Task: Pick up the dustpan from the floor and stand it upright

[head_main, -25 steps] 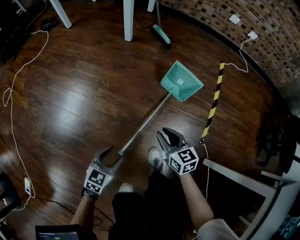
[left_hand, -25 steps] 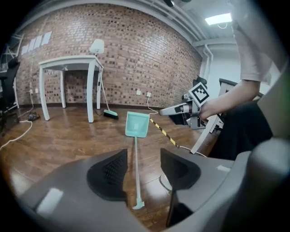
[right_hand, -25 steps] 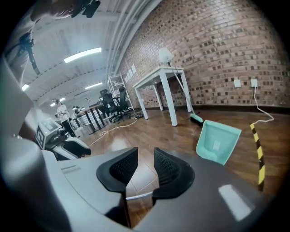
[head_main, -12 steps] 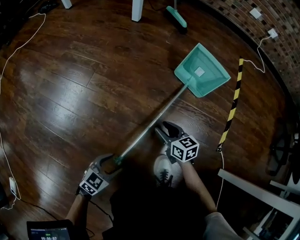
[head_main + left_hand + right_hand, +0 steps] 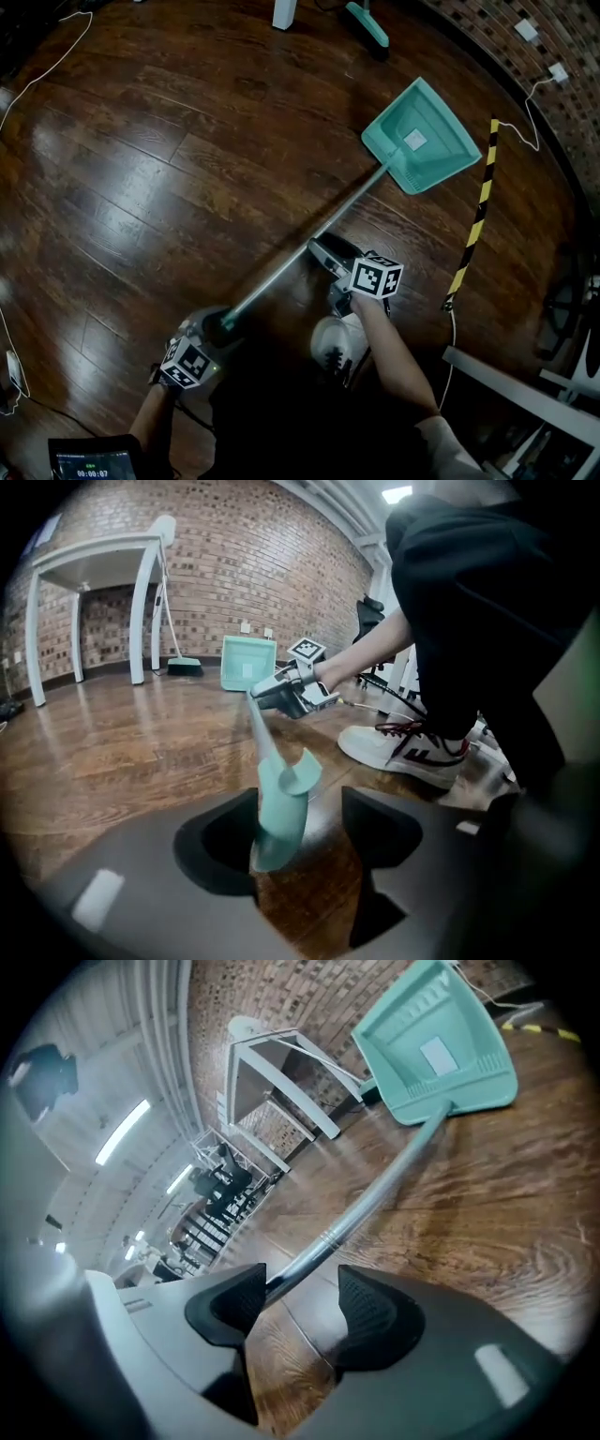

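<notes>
The teal dustpan lies on the wooden floor, its long metal handle running down-left to a teal grip. My left gripper is at that end; its jaws are opening, with the grip leaning on the left jaw and a gap to the right one. My right gripper straddles the pole partway along. Its jaws are opening too, the pole close to the left jaw. The pan lies beyond them. The left gripper view also shows the right gripper.
A broom leans by a white table leg at the top. A yellow-black strip lies right of the pan, near the brick wall. The person's shoe stands just below my right gripper. White frame bars sit lower right.
Both grippers have sunk toward the floor and their jaws have widened. The right gripper has moved from beside the handle onto the pole. The left stays at the handle's end.
</notes>
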A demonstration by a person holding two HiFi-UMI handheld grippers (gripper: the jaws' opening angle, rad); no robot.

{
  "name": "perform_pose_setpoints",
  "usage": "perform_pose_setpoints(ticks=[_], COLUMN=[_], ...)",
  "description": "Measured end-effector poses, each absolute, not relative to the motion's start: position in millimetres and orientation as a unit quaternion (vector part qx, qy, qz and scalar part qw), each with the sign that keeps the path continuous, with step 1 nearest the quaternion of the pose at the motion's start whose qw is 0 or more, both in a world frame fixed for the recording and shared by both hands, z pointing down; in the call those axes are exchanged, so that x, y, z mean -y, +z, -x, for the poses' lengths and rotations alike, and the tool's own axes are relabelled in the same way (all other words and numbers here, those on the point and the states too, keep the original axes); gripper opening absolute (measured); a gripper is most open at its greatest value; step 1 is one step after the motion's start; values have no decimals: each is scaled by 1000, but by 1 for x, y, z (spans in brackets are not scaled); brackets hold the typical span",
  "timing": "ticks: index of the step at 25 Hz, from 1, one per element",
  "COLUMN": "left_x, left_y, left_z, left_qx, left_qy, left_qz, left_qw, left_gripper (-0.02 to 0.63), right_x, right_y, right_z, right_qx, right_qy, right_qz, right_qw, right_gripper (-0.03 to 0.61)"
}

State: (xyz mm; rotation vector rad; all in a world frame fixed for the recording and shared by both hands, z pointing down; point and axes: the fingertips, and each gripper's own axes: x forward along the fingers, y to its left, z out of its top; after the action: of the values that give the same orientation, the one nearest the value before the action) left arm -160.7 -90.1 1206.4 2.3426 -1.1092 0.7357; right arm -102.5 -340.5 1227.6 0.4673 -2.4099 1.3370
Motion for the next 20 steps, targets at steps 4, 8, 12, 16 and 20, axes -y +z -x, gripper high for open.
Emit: perform_pose_setpoints(ticks=[4, 8, 12, 16, 20], left_x=[97, 105, 107, 118, 132], left_y=[1222, 1221, 1204, 1179, 1137], left_z=[169, 178, 175, 178, 180], left_qx=[415, 441, 447, 463, 467], left_qy=[292, 318, 302, 284, 270], left_qz=[-837, -822, -826, -825, -829], left_qw=[205, 168, 163, 157, 148], left_gripper=[248, 118, 118, 118, 118], right_x=[341, 335, 338, 348, 361], right_y=[1229, 1222, 1211, 1195, 1167], right_z=[113, 124, 121, 122, 122], right_qx=[828, 814, 819, 812, 811], right_qy=[524, 558, 552, 565, 570], right_qz=[-142, -117, -113, -118, -120], right_qw=[139, 111, 105, 85, 61], right_gripper=[246, 187, 186, 183, 181])
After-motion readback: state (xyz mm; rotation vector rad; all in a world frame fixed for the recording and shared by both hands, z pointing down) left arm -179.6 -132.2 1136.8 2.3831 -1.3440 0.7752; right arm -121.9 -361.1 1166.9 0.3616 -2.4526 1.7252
